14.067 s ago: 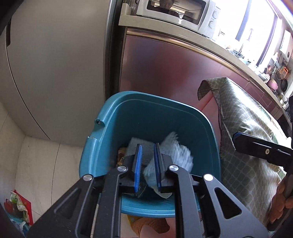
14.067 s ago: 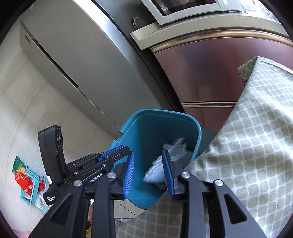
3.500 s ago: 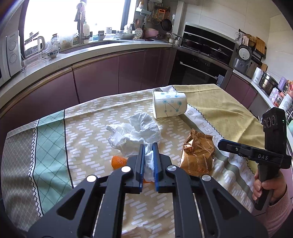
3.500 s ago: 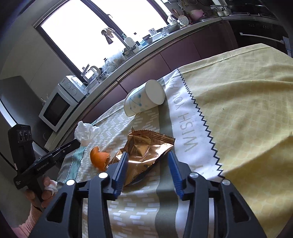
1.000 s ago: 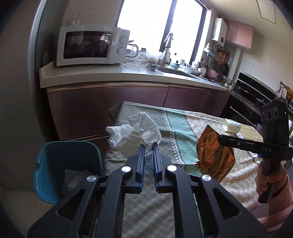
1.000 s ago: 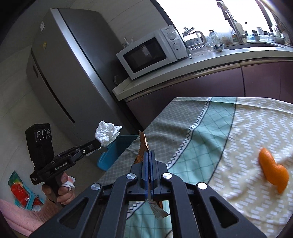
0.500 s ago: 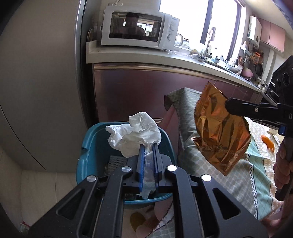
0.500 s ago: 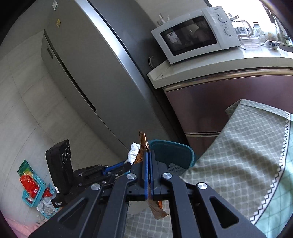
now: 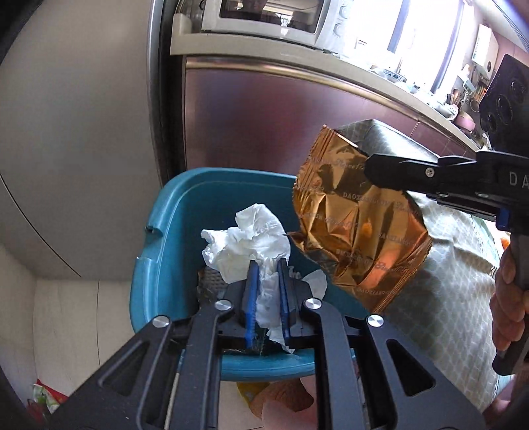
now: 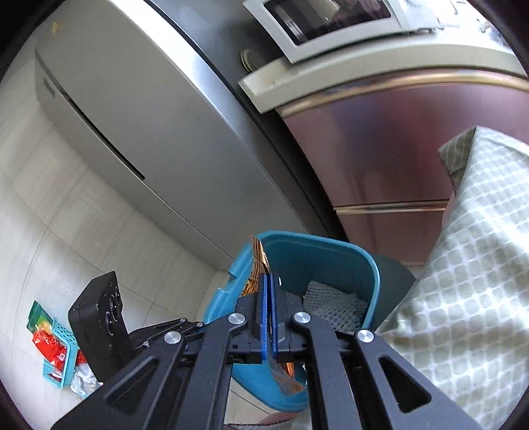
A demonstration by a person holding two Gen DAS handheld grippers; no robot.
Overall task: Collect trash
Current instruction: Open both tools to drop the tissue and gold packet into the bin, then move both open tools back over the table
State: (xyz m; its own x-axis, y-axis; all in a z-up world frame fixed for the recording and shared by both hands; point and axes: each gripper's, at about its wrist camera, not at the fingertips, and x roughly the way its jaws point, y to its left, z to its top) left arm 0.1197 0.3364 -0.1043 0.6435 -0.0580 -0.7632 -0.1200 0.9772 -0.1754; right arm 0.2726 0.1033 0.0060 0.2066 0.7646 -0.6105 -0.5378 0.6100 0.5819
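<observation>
A teal bin (image 9: 185, 205) stands on the floor between the fridge and the table. My left gripper (image 9: 267, 264) hangs over the bin's opening with a crumpled white tissue (image 9: 251, 241) between its blue pads; its jaws are opening, and the tissue still fills the gap. My right gripper (image 10: 268, 276) is shut on a gold foil snack wrapper (image 9: 357, 225), which dangles above the bin's right rim. In the right wrist view the wrapper (image 10: 259, 261) shows edge-on over the bin (image 10: 330, 251).
White mesh foam (image 10: 334, 304) and other scraps lie inside the bin. A steel fridge (image 9: 82, 132) stands to the left, maroon cabinets (image 9: 264, 125) with a microwave (image 9: 274, 16) behind. The clothed table (image 10: 469, 264) is right. A small basket of packets (image 10: 56, 350) sits on the floor.
Both grippers have swung from the table toward the bin and sunk lower. The tissue is now over the bin's opening and the wrapper over its right rim. The left pads stand slightly wider.
</observation>
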